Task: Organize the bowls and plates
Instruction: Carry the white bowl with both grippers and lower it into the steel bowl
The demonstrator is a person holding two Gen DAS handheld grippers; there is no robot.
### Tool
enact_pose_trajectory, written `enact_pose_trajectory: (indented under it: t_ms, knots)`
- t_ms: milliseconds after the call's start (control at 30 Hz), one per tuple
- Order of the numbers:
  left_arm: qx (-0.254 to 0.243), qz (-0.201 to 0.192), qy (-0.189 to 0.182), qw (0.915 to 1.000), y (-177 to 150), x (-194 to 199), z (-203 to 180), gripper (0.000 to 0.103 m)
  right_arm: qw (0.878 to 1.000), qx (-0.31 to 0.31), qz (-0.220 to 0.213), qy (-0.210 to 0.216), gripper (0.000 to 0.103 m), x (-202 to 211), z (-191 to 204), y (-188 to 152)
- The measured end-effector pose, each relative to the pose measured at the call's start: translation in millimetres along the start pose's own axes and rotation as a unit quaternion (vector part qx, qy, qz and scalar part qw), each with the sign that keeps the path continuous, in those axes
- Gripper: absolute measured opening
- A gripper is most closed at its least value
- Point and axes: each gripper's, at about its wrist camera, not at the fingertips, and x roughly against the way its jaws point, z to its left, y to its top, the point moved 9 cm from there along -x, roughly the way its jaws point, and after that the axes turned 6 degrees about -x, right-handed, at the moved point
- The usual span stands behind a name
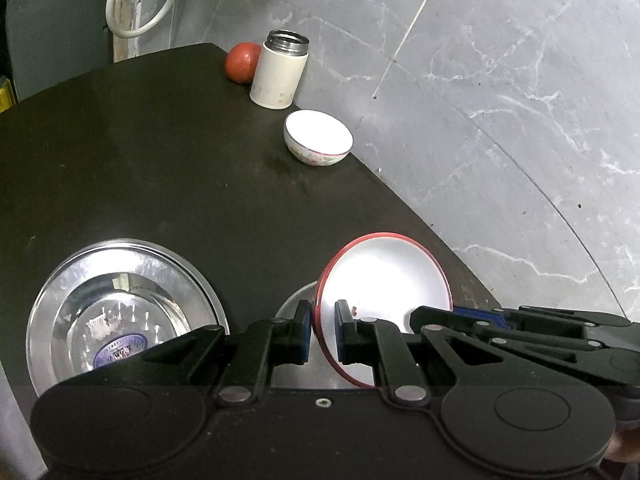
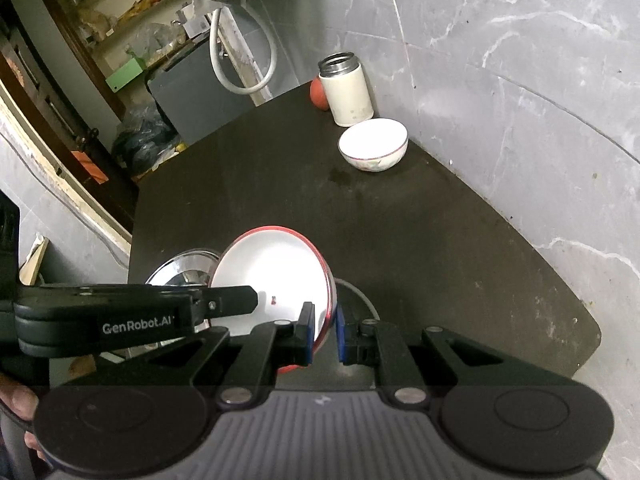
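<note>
Both tongs [image 1: 324, 330] [image 2: 322, 332] nearly closed, pinching red-rimmed bowl [image 1: 384, 276].

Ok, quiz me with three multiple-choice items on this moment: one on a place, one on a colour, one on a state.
1. Where is the tomato?
A. inside the floral bowl
B. behind the flask
C. on the steel plate

2. What colour is the held plate's rim?
A. red
B. blue
C. green

3. How is the flask?
A. lying down
B. capped
C. upright, open-topped

Answers: 1 B, it peeks from behind the flask; 2 A, the white plate that both the left gripper and right gripper straddle has a red edge; 3 C, its metal mouth shows.
</note>
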Motion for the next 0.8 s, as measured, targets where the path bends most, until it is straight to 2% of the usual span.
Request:
enact_pose_trajectory:
  t_ms: [467,800]
  knots:
    - [0.014,0.037,-0.007,0.9992,-20.5,-8.2,0.3,0.012,0.999,-0.011,0.039,-0.003,0.013,-4.7,-5.4,-15.3]
    - [0.013,0.075,0.004,0.9971,-34.1,-19.7,-0.9,0.013,0.998,-0.015,0.067,-0.009,0.013,-11.5,-8.7,-23.1]
